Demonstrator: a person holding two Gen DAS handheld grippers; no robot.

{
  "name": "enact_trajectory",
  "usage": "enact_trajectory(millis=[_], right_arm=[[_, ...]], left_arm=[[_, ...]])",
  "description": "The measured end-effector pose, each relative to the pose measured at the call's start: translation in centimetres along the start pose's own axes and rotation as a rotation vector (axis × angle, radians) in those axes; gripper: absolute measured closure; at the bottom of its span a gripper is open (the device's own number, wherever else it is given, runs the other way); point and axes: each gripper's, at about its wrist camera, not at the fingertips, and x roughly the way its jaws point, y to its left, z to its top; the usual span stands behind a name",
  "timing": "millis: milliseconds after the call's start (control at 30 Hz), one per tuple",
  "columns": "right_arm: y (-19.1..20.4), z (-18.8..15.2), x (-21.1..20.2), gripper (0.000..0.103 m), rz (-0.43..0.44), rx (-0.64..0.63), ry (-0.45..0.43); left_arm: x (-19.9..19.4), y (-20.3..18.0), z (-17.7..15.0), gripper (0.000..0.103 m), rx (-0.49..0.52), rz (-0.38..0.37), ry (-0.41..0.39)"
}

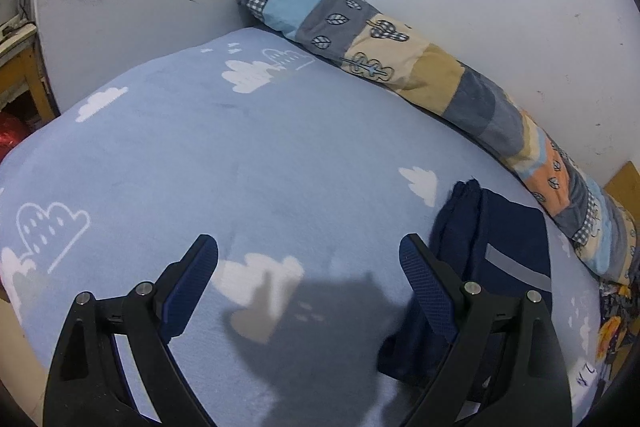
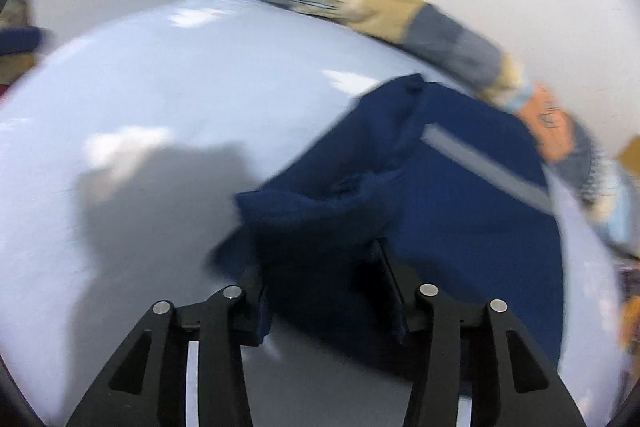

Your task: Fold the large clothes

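Both grippers point steeply down at the bed (image 1: 168,147). The left gripper (image 1: 308,259) hovers with fingers wide apart, empty, over the soft blue cloud-print sheet. The right gripper (image 2: 320,291) has fingers partly apart, with a fold of the navy garment (image 2: 440,195) between them; grip unclear through blur. The garment lies bunched beside a patchwork quilt roll (image 1: 420,67).
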Motion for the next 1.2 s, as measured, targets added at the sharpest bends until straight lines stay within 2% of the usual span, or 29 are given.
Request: enact_trajectory(millis=[33, 67, 100, 167, 200, 267, 300, 333, 367, 400, 467, 533, 567, 633, 700, 733, 767, 800, 867, 933, 1033, 1067, 1100, 1167, 1200], right_arm=[[-1.0, -0.6, -1.0, 0.055, 0.186, 0.036, 0.027], [-2.1, -1.0, -1.9, 0.062, 0.28, 0.074, 0.034], [-3.6, -1.4, -3.0, 0.063, 0.303, 0.125, 0.021], [-7.6, -2.2, -5.3, 0.063, 0.299, 0.237, -0.031], [-10.2, -2.7, -6.7, 0.063, 0.265, 0.301, -0.066], [-14.1, -3.5, -8.7, 0.059, 0.154, 0.366, -0.122], [-16.2, -4.0, -9.6, 0.061, 0.079, 0.379, -0.139], [-16.9, -4.2, -9.8, 0.062, 0.04, 0.38, -0.136], [-18.2, -4.7, -10.0, 0.066, -0.008, 0.382, -0.132], [-19.0, -5.1, -10.0, 0.079, -0.004, 0.391, -0.139], [-19.8, -6.0, -9.4, 0.096, 0.013, 0.417, -0.139], [-19.9, -6.9, -8.3, 0.096, 0.053, 0.448, -0.149], [-20.4, -6.9, -7.9, 0.096, 0.072, 0.456, -0.145], [-20.0, -6.8, -6.5, 0.096, 0.087, 0.451, -0.111], [-19.3, -7.3, -6.2, 0.096, 0.08, 0.429, -0.087], [-19.2, -7.4, -5.4, 0.096, 0.066, 0.41, -0.05], [-19.2, -7.7, -4.8, 0.097, 0.062, 0.407, -0.026], [-19.4, -8.4, -3.9, 0.098, 0.076, 0.42, -0.001], [-20.1, -9.0, -2.8, 0.098, 0.098, 0.455, 0.02], [-20.1, -8.8, -2.5, 0.098, 0.104, 0.456, 0.036], [-20.3, -8.4, -2.8, 0.098, 0.105, 0.458, 0.043], [-20.7, -8.4, -3.1, 0.094, 0.133, 0.479, 0.033], [-21.2, -8.2, -3.8, 0.091, 0.185, 0.516, 0.013], [-22.1, -7.6, -5.3, 0.092, 0.244, 0.551, -0.054], [-22.6, -6.8, -6.3, 0.091, 0.216, 0.538, -0.092]], left_arm=[[0.0, -0.3, -0.1, 0.01, 0.012, -0.005, 0.0], [0.0, -0.7, -0.2, 0.01, 0.024, -0.012, 0.0], [-0.1, -1.2, -0.3, 0.01, 0.04, -0.021, 0.001], [-0.1, -2.2, -0.6, 0.01, 0.072, -0.039, 0.005], [-0.1, -2.7, -0.8, 0.01, 0.089, -0.047, 0.007], [-0.1, -4.2, -1.2, 0.01, 0.134, -0.078, 0.009], [-0.1, -5.0, -1.4, 0.01, 0.158, -0.096, 0.012], [-0.1, -6.2, -1.9, 0.01, 0.192, -0.135, 0.015], [-0.1, -7.2, -2.3, 0.01, 0.214, -0.172, 0.023], [-0.1, -8.5, -2.8, 0.01, 0.248, -0.225, 0.037], [-0.2, -10.8, -4.1, 0.01, 0.308, -0.342, 0.062], [0.2, -13.5, -5.6, 0.01, 0.386, -0.438, 0.105], [0.7, -14.8, -6.6, 0.01, 0.438, -0.443, 0.113], [2.4, -16.5, -7.9, 0.01, 0.504, -0.391, 0.155], [5.9, -16.7, -9.0, 0.01, 0.508, -0.236, 0.257], [8.0, -16.1, -9.4, 0.01, 0.508, -0.107, 0.304], [9.0, -15.5, -9.7, 0.008, 0.499, -0.045, 0.322], [9.8, -14.8, -9.5, 0.003, 0.46, -0.045, 0.348], [10.6, -13.6, -8.9, 0.003, 0.372, -0.078, 0.41], [10.3, -13.5, -8.6, 0.003, 0.36, -0.071, 0.406], [8.5, -14.5, -8.4, 0.004, 0.417, -0.061, 0.311], [7.7, -14.9, -8.3, 0.004, 0.435, -0.074, 0.274], [7.0, -15.4, -8.1, 0.004, 0.449, -0.09, 0.241], [5.4, -16.4, -7.8, 0.004, 0.465, -0.133, 0.172], [4.9, -16.7, -7.7, 0.004, 0.466, -0.152, 0.155]])
